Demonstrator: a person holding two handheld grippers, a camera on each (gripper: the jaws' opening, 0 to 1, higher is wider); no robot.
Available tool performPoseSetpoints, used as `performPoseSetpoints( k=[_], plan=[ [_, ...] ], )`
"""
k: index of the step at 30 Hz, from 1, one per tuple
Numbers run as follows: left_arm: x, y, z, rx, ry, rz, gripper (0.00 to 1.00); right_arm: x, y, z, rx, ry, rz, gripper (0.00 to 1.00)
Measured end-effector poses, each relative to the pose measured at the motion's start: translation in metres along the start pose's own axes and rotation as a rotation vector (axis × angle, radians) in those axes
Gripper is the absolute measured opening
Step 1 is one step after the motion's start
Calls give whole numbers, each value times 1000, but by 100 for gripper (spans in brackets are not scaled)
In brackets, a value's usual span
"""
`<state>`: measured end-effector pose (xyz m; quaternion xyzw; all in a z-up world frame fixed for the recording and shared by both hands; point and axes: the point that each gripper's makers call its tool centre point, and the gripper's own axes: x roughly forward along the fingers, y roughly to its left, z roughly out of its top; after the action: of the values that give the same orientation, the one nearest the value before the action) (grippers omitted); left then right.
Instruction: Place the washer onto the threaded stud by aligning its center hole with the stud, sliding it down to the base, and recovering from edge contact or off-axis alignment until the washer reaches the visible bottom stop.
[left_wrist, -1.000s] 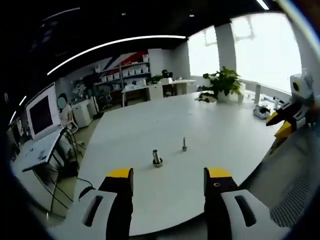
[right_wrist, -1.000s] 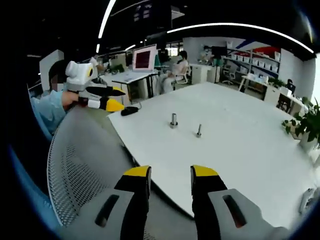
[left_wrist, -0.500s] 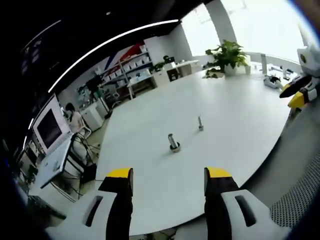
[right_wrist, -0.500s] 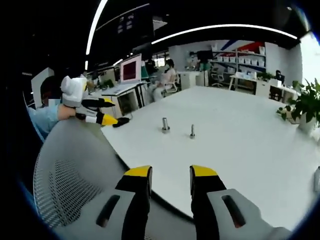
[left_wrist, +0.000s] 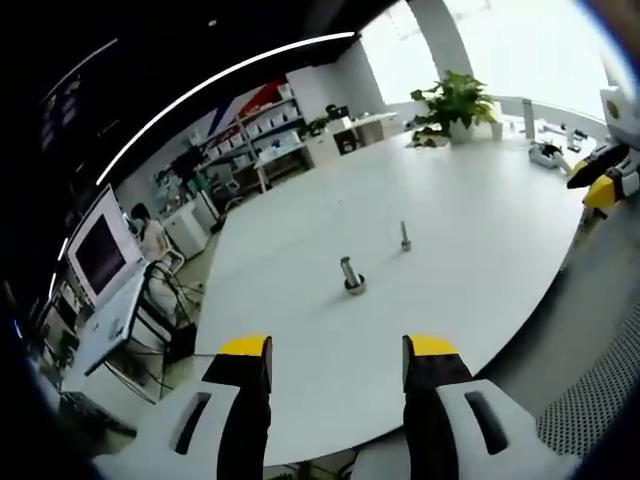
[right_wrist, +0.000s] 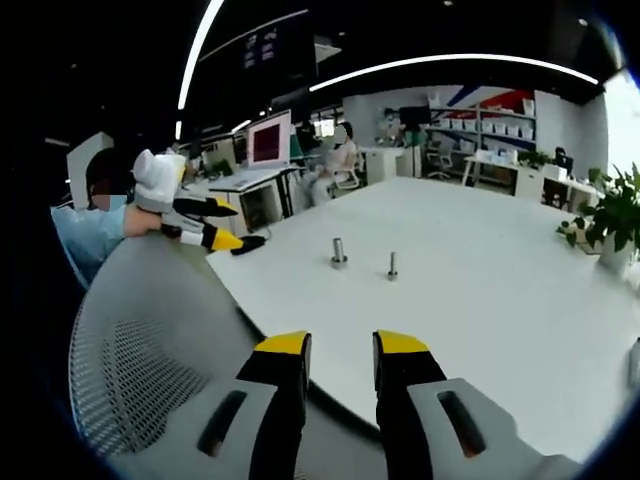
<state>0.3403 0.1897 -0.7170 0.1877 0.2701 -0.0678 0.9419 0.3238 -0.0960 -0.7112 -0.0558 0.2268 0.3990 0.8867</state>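
Observation:
Two small metal parts stand near the middle of the white round table (left_wrist: 300, 330). One is a thick short stud (left_wrist: 352, 276) (right_wrist: 339, 253) with a wider ring-like foot. The other is a thin threaded stud (left_wrist: 405, 237) (right_wrist: 392, 265) beside it. I cannot make out a loose washer. My left gripper (left_wrist: 338, 350) hangs open over the table's near edge, well short of both parts, with nothing between its jaws. My right gripper (right_wrist: 341, 345) is open and bare too, back over a chair. Each gripper also appears in the other's view: left gripper (right_wrist: 205, 222), right gripper (left_wrist: 600, 180).
A grey mesh chair back (right_wrist: 150, 340) lies under my right gripper. A potted plant (left_wrist: 455, 100) (right_wrist: 610, 215) and small items (left_wrist: 548, 152) sit at the table's far side. Desks with a monitor (right_wrist: 268, 140), shelves and a seated person stand beyond the table.
Both views have shifted with the hands, so the two studs sit a little differently in the pictures. My right gripper's jaws stand slightly closer together. Nothing was picked up.

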Motion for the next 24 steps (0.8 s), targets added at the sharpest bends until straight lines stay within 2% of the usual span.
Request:
performPoseSetpoints(
  k=[6,12,15,24],
  plan=[
    [-3,7,-3,-7,6,43,51,0,7,-3,-17,9,44,27],
    [-13,29,-1,-167,-62,123,47,-1,11,4,-35,-30,61,27],
    [-12,27,-3,-149,-50,119,47,-2,11,8,-41,-55,59,27],
    [-11,25,-8,-130,-14,128,47,-3,14,7,-35,-60,89,28]
  ],
)
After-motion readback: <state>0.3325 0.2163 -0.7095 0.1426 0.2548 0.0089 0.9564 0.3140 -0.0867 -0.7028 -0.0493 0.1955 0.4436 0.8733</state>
